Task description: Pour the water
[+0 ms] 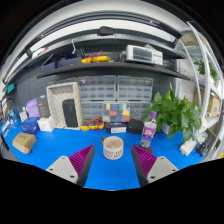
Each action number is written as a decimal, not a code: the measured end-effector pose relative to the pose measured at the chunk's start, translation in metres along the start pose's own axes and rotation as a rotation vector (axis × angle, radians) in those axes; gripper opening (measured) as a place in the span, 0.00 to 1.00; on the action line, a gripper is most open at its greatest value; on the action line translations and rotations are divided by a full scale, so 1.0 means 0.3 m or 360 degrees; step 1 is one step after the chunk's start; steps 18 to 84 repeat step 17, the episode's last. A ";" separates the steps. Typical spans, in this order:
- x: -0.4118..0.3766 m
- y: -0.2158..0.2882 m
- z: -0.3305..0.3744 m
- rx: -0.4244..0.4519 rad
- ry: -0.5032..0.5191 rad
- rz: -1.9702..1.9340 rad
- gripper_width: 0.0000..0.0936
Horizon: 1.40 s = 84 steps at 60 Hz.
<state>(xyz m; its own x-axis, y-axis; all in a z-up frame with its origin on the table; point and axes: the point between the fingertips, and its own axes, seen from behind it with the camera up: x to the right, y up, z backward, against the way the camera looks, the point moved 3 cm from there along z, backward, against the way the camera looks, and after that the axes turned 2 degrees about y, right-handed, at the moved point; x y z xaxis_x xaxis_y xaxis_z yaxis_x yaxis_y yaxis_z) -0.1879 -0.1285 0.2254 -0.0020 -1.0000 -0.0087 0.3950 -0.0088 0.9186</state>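
Your gripper [113,166] sits at the bottom centre of the frame, fingers spread wide and grasping nothing, purple pads [82,158] facing inward. Just ahead, between the fingertips and untouched, a small pale cup [113,148] stands upright on the blue tabletop [60,145]. Right of centre you see a purple-labelled bottle [148,131], and beyond it a leafy plant [176,110].
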 end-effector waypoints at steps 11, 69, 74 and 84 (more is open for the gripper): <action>-0.112 0.030 0.072 0.0036 0.0077 0.0006 0.79; -0.150 0.030 0.090 0.0037 0.0102 0.0010 0.79; -0.150 0.030 0.090 0.0037 0.0102 0.0010 0.79; -0.150 0.030 0.090 0.0037 0.0102 0.0010 0.79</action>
